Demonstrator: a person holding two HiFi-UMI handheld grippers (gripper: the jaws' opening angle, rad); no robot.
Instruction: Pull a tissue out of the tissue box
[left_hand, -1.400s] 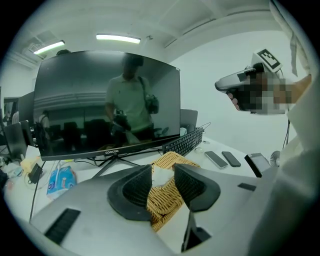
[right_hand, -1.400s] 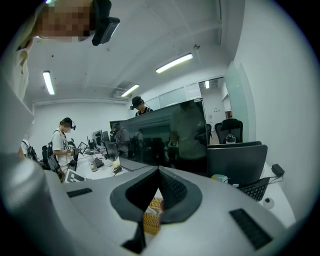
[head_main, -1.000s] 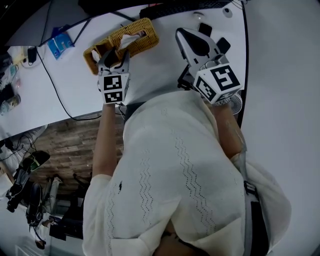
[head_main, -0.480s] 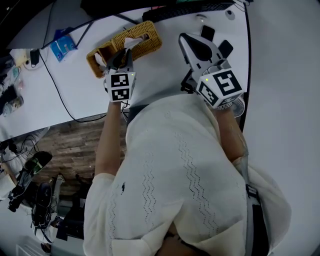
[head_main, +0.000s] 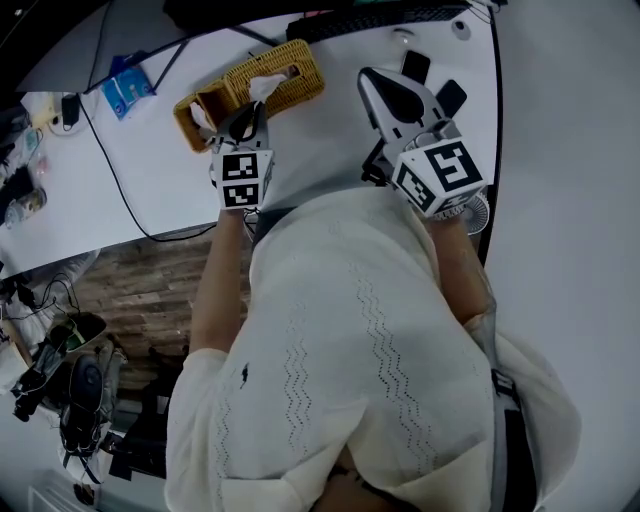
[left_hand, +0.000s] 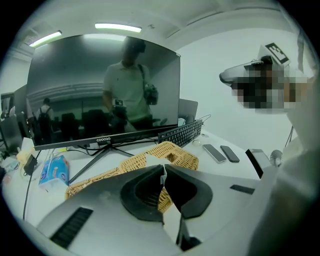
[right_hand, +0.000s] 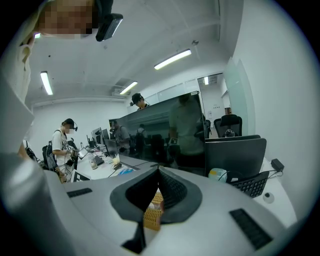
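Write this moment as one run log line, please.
left gripper: just closed on tissue | wicker tissue box: on desk | right gripper: shut, empty

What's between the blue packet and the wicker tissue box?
A black leg of the monitor stand slants through that gap; the left gripper view shows it.

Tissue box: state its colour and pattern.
The tissue box is golden-tan woven wicker; the head view shows it best.

Tissue box (head_main: 290, 80) partly behind left claw (head_main: 248, 112), monitor (head_main: 220, 8) cropped at top
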